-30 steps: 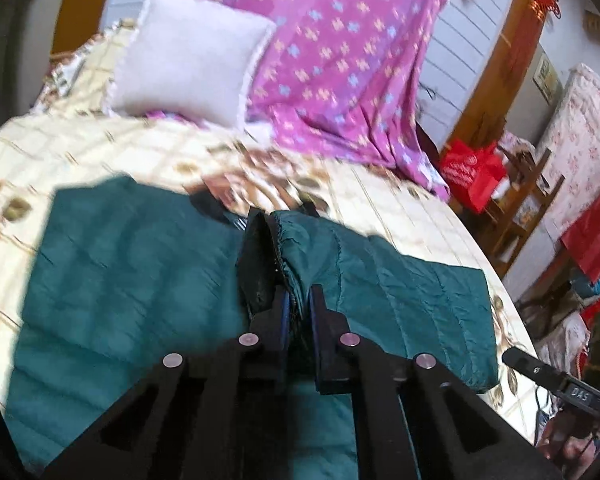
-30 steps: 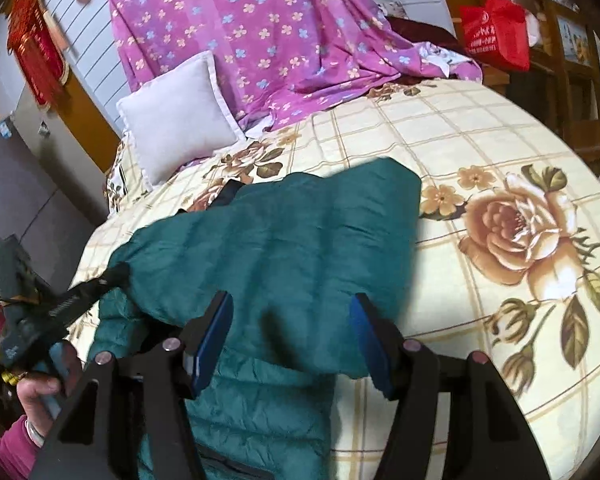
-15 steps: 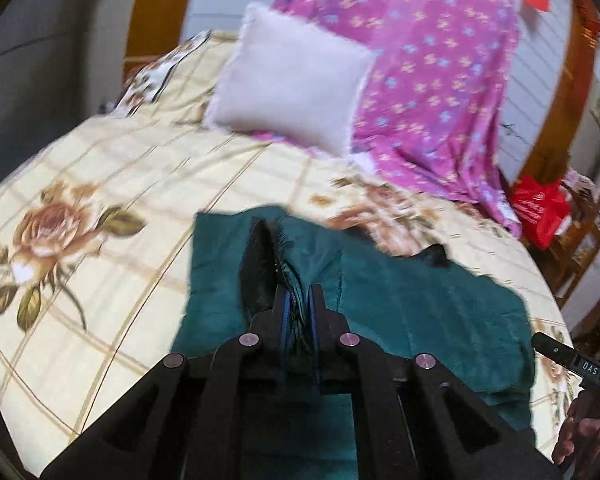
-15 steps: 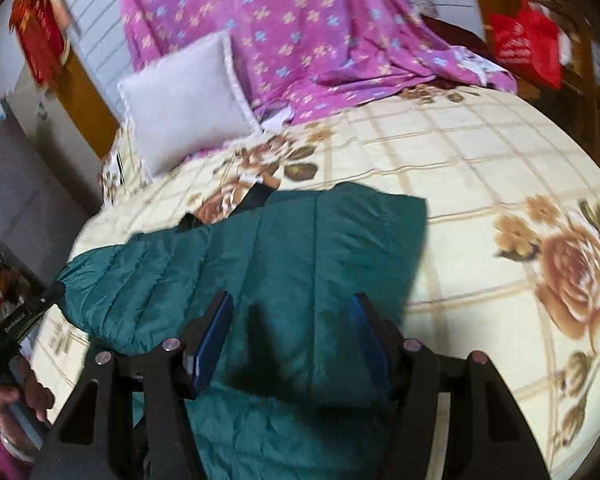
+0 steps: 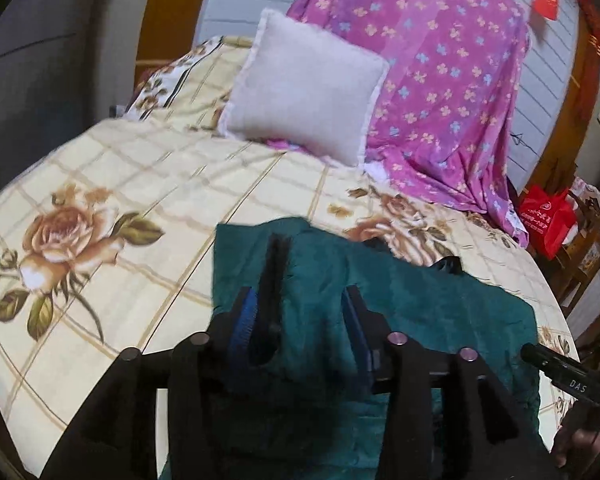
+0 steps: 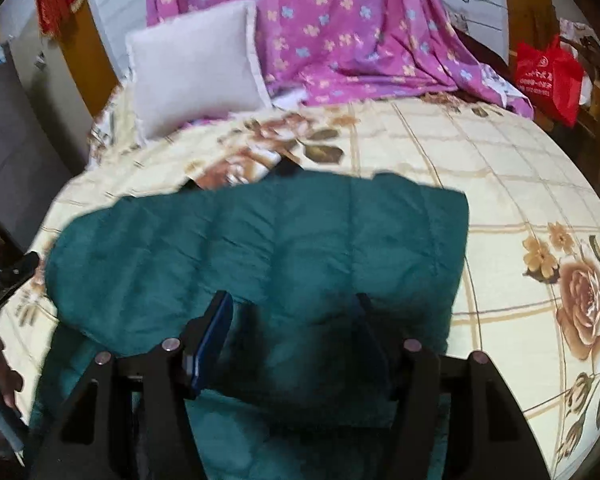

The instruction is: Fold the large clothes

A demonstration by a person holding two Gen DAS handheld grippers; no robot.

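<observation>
A dark green quilted jacket [image 5: 420,312] lies on the floral bedspread [image 5: 148,184], with its sleeves folded across the body. My left gripper [image 5: 298,300] is open right over the jacket's left part; a black cuff edge [image 5: 274,276] sticks up between the fingers, beside the left blue pad. In the right wrist view the jacket [image 6: 284,248] spreads across the middle of the bed. My right gripper [image 6: 294,312] is open and empty just above its near part.
A white pillow [image 5: 304,88] and a purple flowered sheet [image 5: 440,80] stand at the head of the bed. A red bag [image 5: 546,220] hangs on wooden shelves to the right. The other gripper's body [image 5: 568,376] shows at the right edge.
My left gripper carried the sleeve leftward across the jacket and has opened, letting the fabric go. My right gripper stayed open and drifted slightly over the jacket.
</observation>
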